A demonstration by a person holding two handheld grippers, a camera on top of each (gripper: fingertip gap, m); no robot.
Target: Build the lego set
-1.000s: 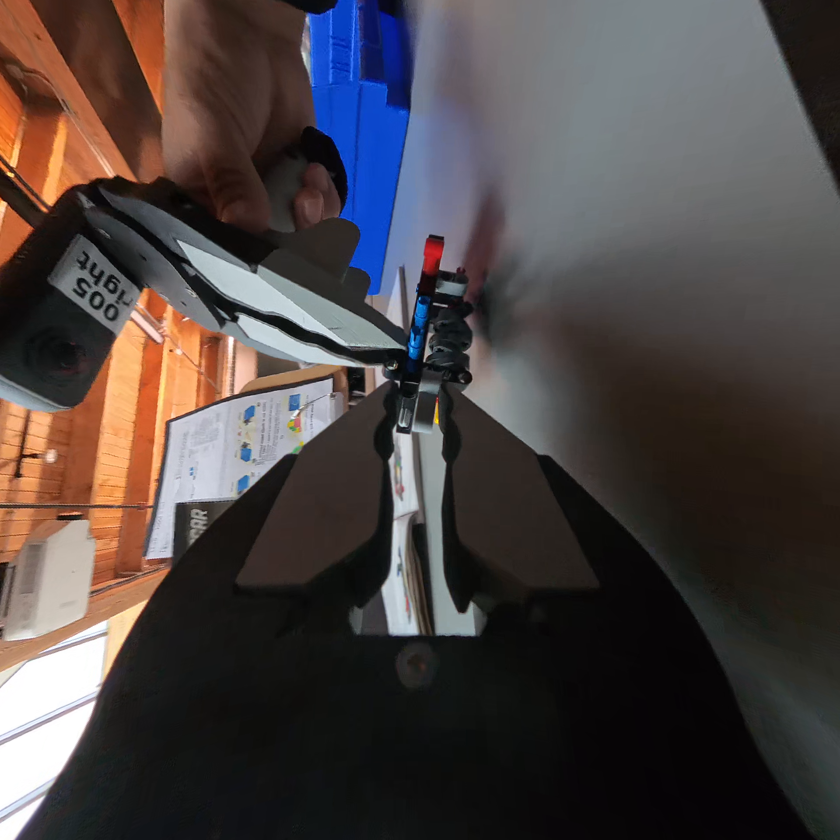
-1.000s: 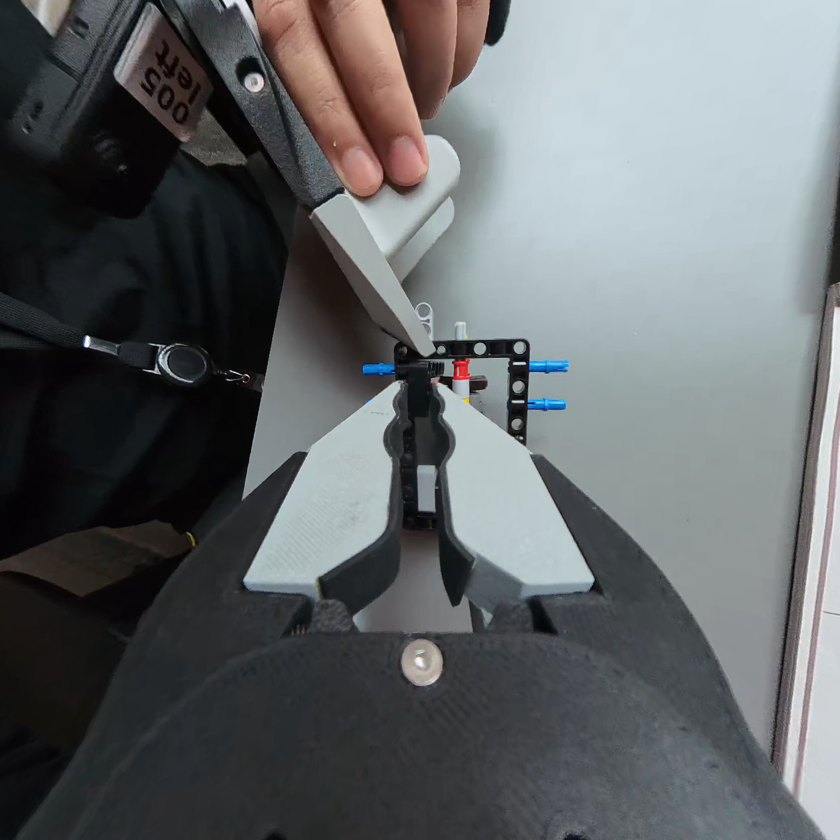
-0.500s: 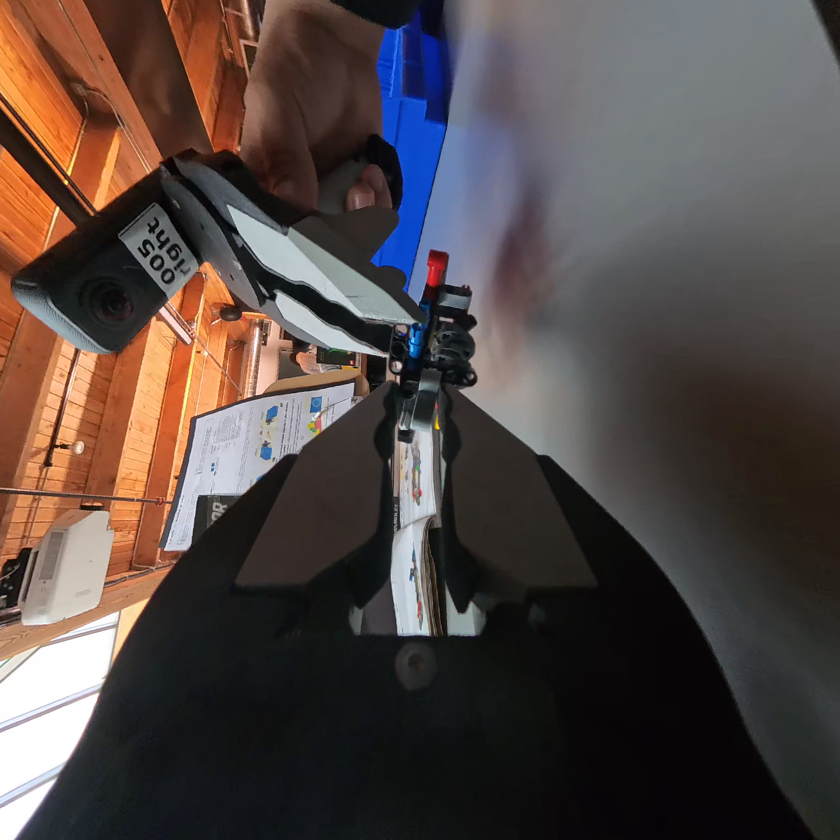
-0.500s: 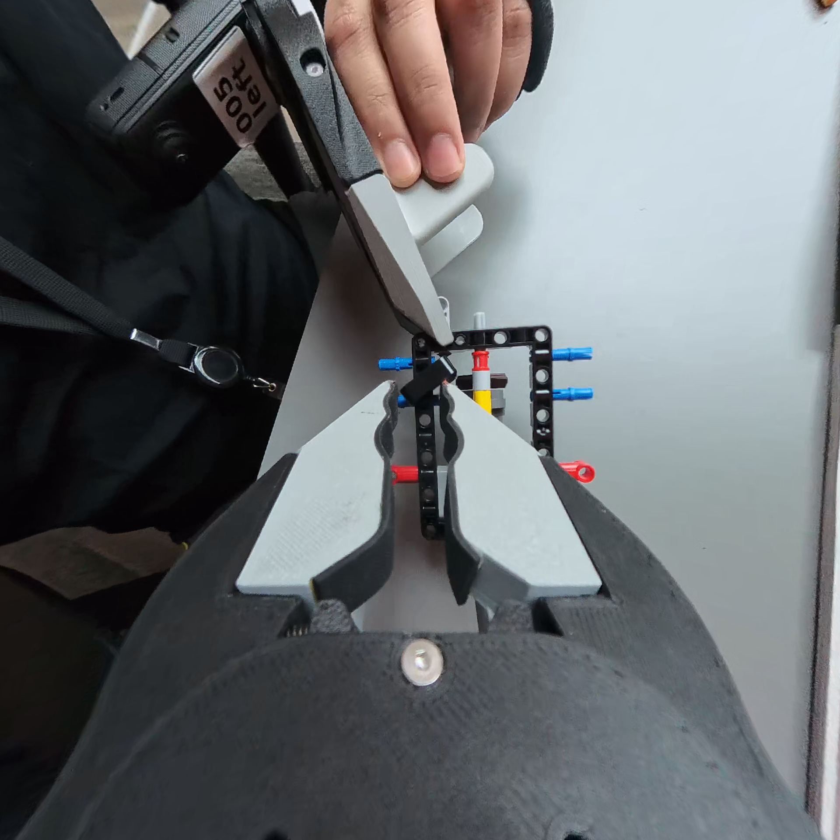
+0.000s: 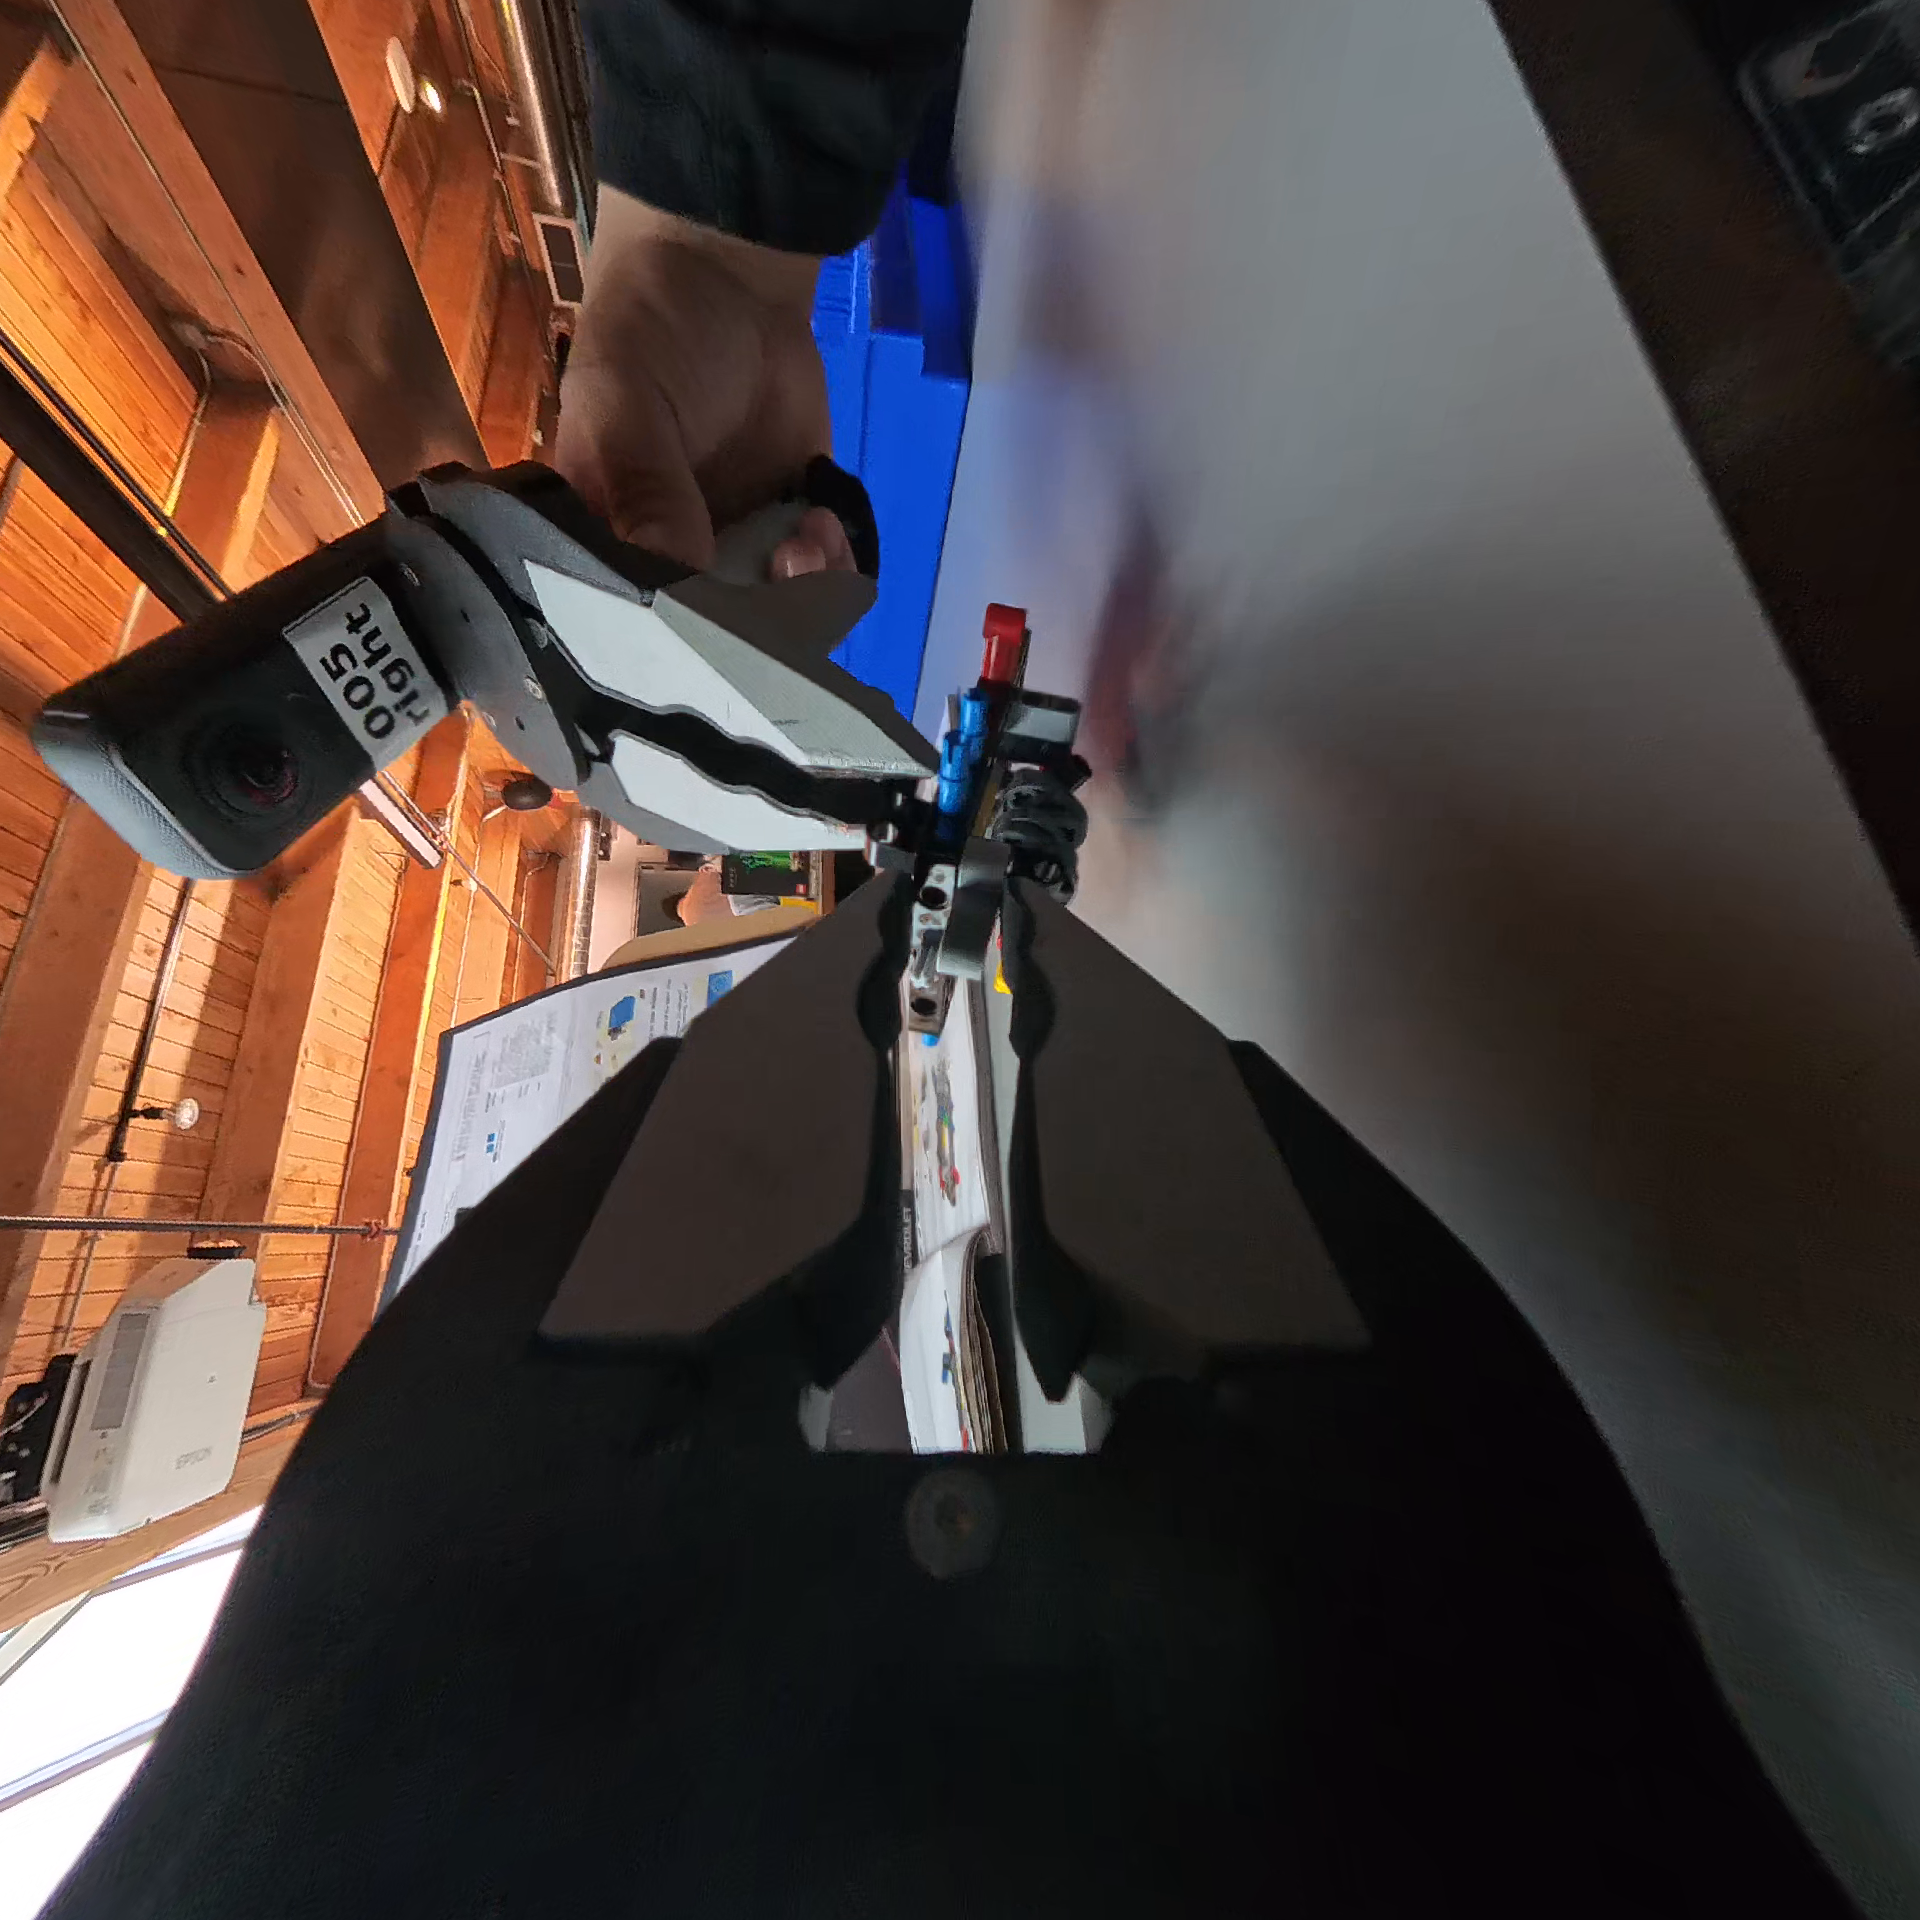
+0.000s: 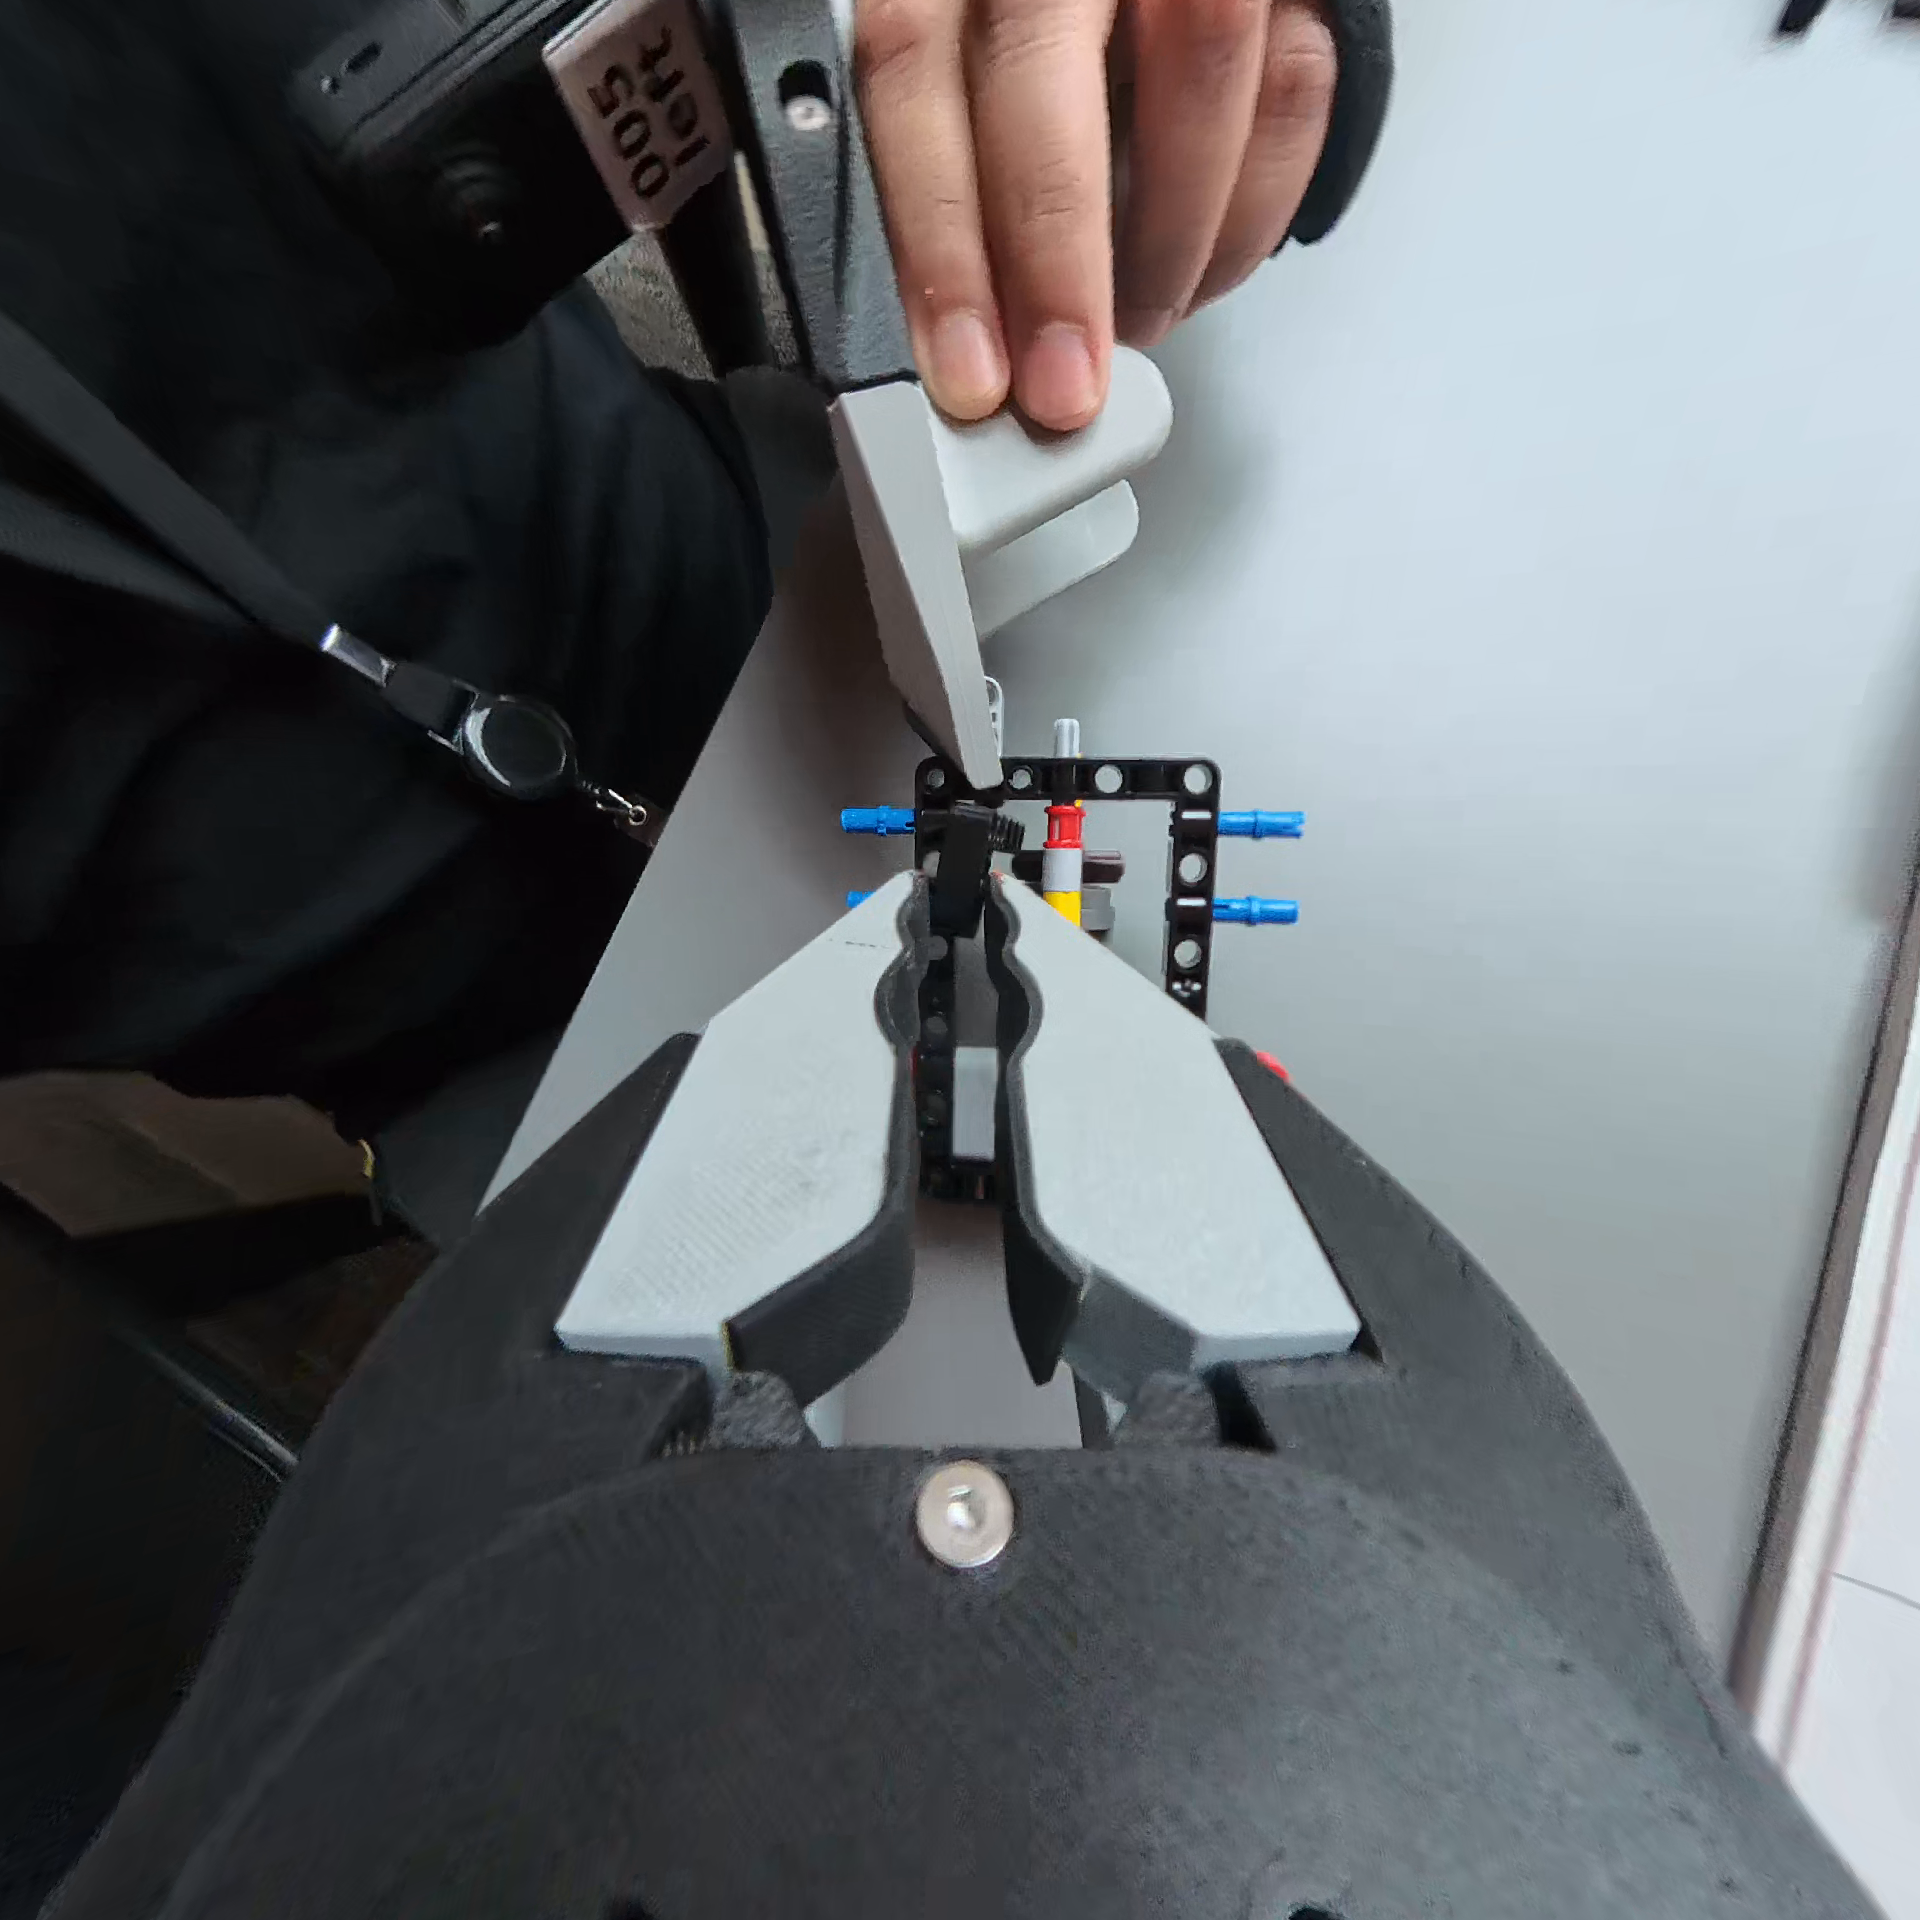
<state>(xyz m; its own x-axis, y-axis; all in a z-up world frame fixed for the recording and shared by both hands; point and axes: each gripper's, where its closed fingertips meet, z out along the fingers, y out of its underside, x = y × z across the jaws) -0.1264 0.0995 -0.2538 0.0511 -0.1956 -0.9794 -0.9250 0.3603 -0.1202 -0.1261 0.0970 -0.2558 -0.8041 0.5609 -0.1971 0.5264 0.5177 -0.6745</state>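
Observation:
A black rectangular lego frame [image 6: 1190,883] with blue pins on both sides and a red-yellow axle inside hangs above the grey table [image 6: 1558,623]. My left gripper [image 6: 966,753] comes down from above and is shut on the frame's top left corner. In the left wrist view it [image 5: 951,904] clamps the frame [image 5: 1029,816] edge-on. My right gripper [image 6: 956,899] is shut on a small black connector piece [image 6: 961,857], which it holds against the frame's left beam. The right gripper also shows in the left wrist view [image 5: 902,800], tips at the frame.
A person's hands hold both grippers; dark clothing and a lanyard reel [image 6: 514,743] are at the left. An instruction booklet [image 5: 940,1143], a printed sheet [image 5: 540,1081] and a blue bin [image 5: 894,416] lie beyond the frame. A white edge [image 6: 1849,1351] borders the table's right. My left and right fingertips are right by each other. The lanyard reel [image 6: 514,743] is about 15 cm from both grippers' fingertips.
The right gripper drew back, then came forward to the frame again. The black connector piece turned from tilted to nearly upright on the left beam. The left gripper kept its hold.

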